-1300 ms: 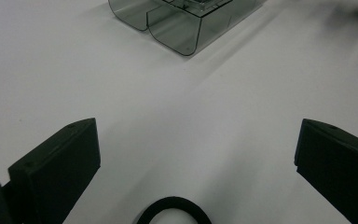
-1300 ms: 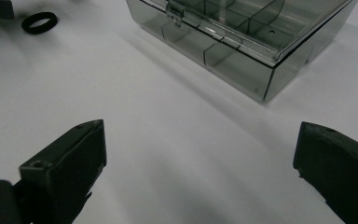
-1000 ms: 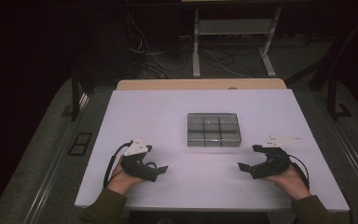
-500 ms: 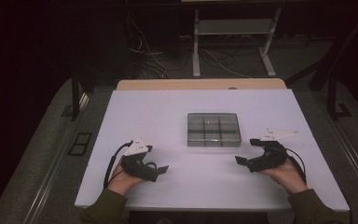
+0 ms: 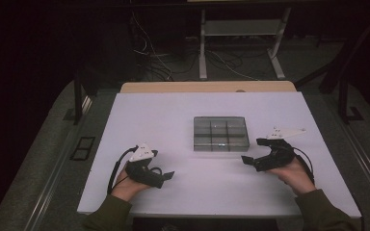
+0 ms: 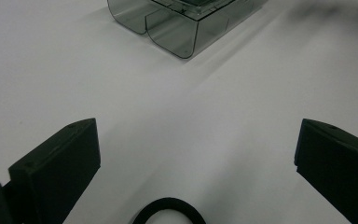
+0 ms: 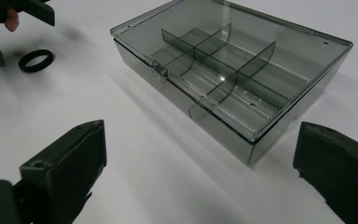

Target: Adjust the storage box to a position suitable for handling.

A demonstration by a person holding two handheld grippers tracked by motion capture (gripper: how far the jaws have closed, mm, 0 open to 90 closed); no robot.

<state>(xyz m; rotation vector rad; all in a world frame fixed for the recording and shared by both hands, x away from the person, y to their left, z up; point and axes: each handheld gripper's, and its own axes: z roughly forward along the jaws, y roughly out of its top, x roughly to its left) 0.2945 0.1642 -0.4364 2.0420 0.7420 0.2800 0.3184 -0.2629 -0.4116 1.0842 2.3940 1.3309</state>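
Note:
A smoky clear compartment box [image 5: 220, 134] lies shut at the middle of the white table [image 5: 173, 120], its latch [image 7: 158, 70] on the near side. In the left gripper view, a small black ring [image 6: 169, 212] lies on the table just in front of my left gripper [image 6: 198, 140], low between its wide-apart jaws. That gripper [image 5: 163, 174] is open at the front left, and the box [image 6: 186, 23] is far ahead of it. My right gripper [image 5: 251, 153] is open, just right of the box's near right corner, facing the box [image 7: 228, 74]. The ring [image 7: 36, 60] shows beyond.
The table's wooden far edge [image 5: 207, 86] borders a dark floor with cables and a metal stand [image 5: 241, 29]. The person's hands hold both grippers near the front edge. The left hand's gripper [image 7: 28, 9] shows at the top left of the right gripper view.
My right gripper has moved left and forward, closer to the box's near right corner. The left gripper and the box have stayed put.

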